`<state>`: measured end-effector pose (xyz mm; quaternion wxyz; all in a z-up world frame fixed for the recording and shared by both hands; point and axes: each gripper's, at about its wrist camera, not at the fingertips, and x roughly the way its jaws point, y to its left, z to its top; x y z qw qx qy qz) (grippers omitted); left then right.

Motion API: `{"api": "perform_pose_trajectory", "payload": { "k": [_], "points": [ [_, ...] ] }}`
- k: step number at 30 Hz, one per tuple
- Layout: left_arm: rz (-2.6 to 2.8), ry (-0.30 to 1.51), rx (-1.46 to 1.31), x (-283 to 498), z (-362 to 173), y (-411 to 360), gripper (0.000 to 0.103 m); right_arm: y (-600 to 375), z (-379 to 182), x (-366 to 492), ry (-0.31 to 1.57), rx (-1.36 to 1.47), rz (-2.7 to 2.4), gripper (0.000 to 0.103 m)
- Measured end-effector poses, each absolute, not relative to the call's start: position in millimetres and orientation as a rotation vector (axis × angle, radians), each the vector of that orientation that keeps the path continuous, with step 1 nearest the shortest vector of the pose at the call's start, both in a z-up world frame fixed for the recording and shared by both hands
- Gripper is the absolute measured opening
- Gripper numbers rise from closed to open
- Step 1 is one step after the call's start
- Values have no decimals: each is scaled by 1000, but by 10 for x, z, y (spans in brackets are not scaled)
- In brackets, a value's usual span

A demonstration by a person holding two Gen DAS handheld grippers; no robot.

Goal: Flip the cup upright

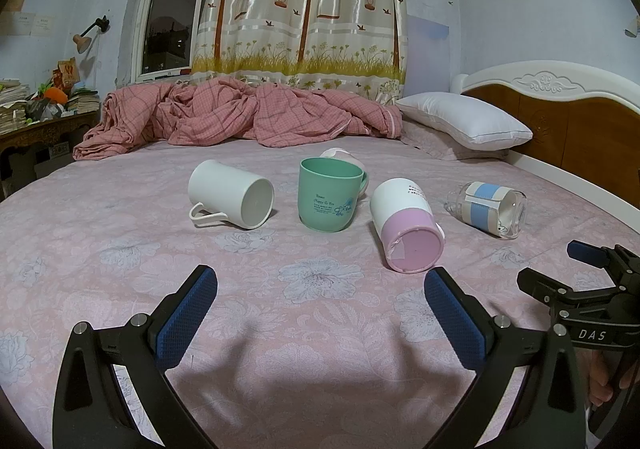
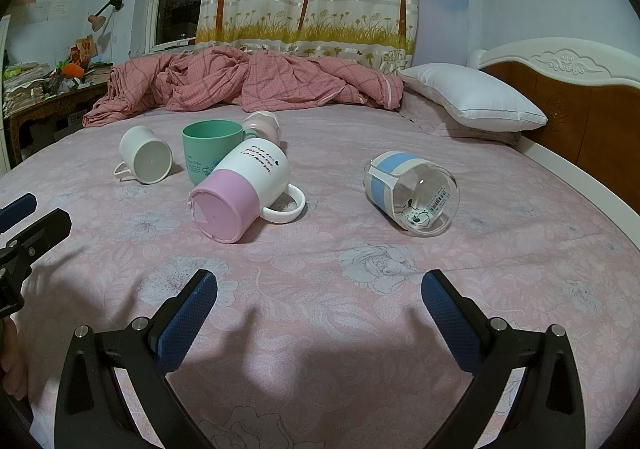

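Note:
Several cups are on the pink bed sheet [image 1: 320, 309]. A white mug [image 1: 230, 193] [image 2: 146, 160] lies on its side, base toward me. A green cup [image 1: 329, 193] [image 2: 208, 153] stands upright. A pink-and-white mug [image 1: 404, 225] [image 2: 240, 197] lies on its side, base toward me. A clear glass cup with a blue band [image 1: 490, 209] [image 2: 412, 193] lies on its side. A pale pink cup [image 1: 340, 155] [image 2: 262, 125] lies behind the green one, mostly hidden. My left gripper [image 1: 320, 289] is open and empty, short of the cups. My right gripper [image 2: 320, 293] is open and empty; it shows at the right of the left wrist view [image 1: 560, 269].
A crumpled pink checked quilt [image 1: 240, 117] lies at the far side of the bed. A white pillow [image 1: 464, 119] and a wooden headboard [image 1: 580, 121] are at the right. A cluttered desk [image 1: 40, 117] stands at the left.

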<state>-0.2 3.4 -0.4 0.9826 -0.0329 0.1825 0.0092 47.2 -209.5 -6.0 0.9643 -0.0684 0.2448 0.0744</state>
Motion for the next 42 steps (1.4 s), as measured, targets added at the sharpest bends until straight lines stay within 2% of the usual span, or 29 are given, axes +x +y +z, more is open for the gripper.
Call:
{"api": "perform_pose_trajectory", "payload": {
  "k": [42],
  "points": [
    [32,393,-106,6,-15,140,103,-2099,-92,492,505,-139,160,103]
  ]
}}
